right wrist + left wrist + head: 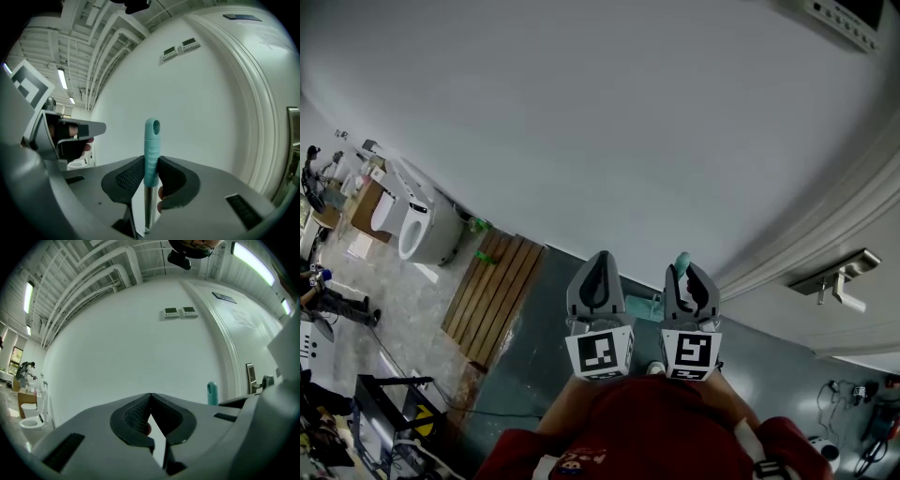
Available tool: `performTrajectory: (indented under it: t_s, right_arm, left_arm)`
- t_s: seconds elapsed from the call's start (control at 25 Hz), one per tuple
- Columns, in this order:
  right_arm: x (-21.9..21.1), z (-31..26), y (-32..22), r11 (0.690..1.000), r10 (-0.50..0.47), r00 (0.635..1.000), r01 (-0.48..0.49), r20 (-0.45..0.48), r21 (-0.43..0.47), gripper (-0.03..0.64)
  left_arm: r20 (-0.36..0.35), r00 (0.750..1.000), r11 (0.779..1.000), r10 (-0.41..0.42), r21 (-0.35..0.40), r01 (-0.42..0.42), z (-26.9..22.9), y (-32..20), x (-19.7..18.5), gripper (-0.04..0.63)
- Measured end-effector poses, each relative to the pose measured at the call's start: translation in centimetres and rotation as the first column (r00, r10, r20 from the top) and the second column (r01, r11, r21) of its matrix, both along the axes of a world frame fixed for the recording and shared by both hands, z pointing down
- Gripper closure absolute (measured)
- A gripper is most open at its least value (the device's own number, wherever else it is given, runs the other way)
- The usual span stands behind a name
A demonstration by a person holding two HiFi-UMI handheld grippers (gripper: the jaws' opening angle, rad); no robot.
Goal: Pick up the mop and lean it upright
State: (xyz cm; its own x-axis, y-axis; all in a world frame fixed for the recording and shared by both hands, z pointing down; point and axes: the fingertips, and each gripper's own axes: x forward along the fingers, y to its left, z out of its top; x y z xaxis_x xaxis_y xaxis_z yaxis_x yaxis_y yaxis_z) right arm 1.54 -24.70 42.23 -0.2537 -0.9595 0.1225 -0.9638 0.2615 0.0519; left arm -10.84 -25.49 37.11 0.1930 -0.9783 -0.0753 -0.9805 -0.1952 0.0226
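Observation:
The mop's teal handle grip stands upright between the jaws of my right gripper, which is shut on it; a metal shaft runs down below the grip. In the head view the teal tip pokes out above the right gripper, close to the white wall. The same teal tip shows in the left gripper view, to the right. My left gripper is shut with nothing in it and sits beside the right one. The mop head is hidden.
A plain white wall fills the front. A door frame with a lever handle is at the right. At the left are a wooden pallet, a white toilet and clutter on the floor.

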Motion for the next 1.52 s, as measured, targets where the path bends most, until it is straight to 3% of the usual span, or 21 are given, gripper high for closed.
performTrajectory:
  t_s: [0.52, 0.96, 1.24, 1.52]
  right_arm:
    - [0.3, 8.2, -1.6, 0.988, 0.007, 0.999, -0.014, -0.044, -0.155, 0.511]
    - [0.1, 8.4, -2.8, 0.992, 0.015, 0.998, -0.021, -0.053, -0.121, 0.511]
    - [0.0, 8.7, -6.7, 0.993, 0.043, 0.996, -0.051, -0.073, -0.108, 0.508]
    - [-0.1, 9.3, -10.3, 0.992, 0.069, 0.993, -0.079, -0.099, -0.103, 0.505]
  left_arm:
    - [0.002, 1.0, 1.0, -0.01, -0.008, 0.01, 0.1, -0.2, -0.1, 0.581]
    - [0.009, 1.0, 1.0, -0.009, -0.021, 0.009, 0.5, -0.6, 0.5, 0.581]
    - [0.019, 1.0, 0.999, -0.019, -0.049, 0.02, 1.4, -0.4, 0.1, 0.581]
    - [0.012, 1.0, 0.999, -0.023, -0.023, 0.023, 1.0, -0.3, -0.3, 0.581]
